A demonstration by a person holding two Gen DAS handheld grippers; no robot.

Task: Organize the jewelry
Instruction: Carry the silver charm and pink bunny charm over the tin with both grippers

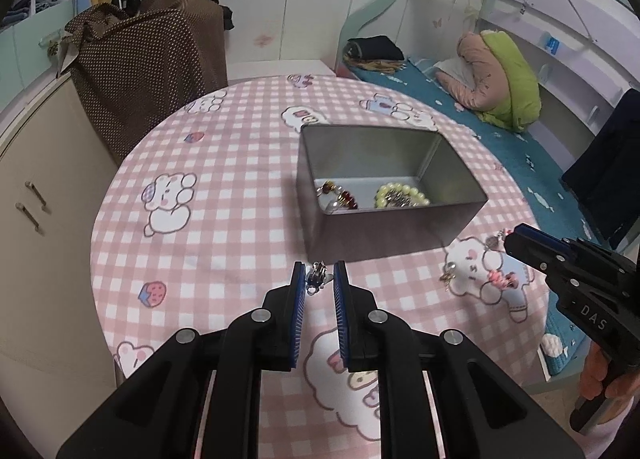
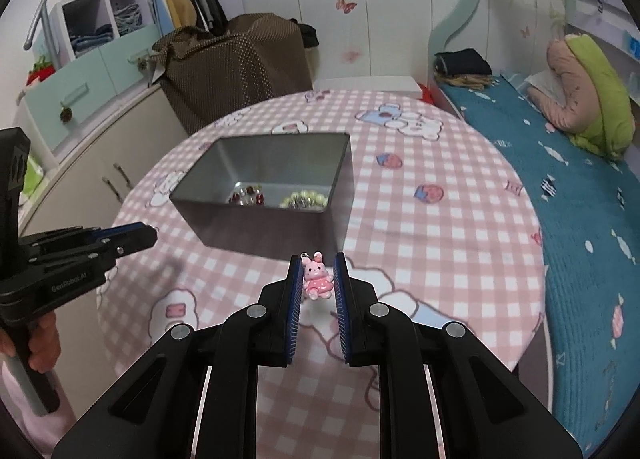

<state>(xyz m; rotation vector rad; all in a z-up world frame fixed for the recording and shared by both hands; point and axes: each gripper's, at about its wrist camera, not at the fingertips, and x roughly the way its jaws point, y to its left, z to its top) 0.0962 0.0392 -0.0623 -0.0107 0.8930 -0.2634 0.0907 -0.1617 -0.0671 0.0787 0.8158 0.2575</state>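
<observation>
A grey metal tin (image 1: 400,235) (image 2: 264,237) stands open on the round table. Inside lie a pearl bracelet (image 1: 401,196) (image 2: 304,198) and a red bead piece (image 1: 343,195) (image 2: 248,195). My left gripper (image 1: 319,279) is open, its fingers on either side of a small silver clip earring (image 1: 318,277) lying on the cloth in front of the tin. My right gripper (image 2: 318,277) is open around a pink bunny charm (image 2: 317,276) on the cloth. The right gripper also shows in the left wrist view (image 1: 520,243). The left gripper shows in the right wrist view (image 2: 144,237).
A pink checked cloth with cartoon prints (image 1: 208,219) covers the table. A small gold piece (image 1: 447,274) and a pink charm (image 1: 500,278) lie on the cloth right of the tin. A bed (image 2: 560,187) is at the right, a cabinet (image 1: 48,199) at the left.
</observation>
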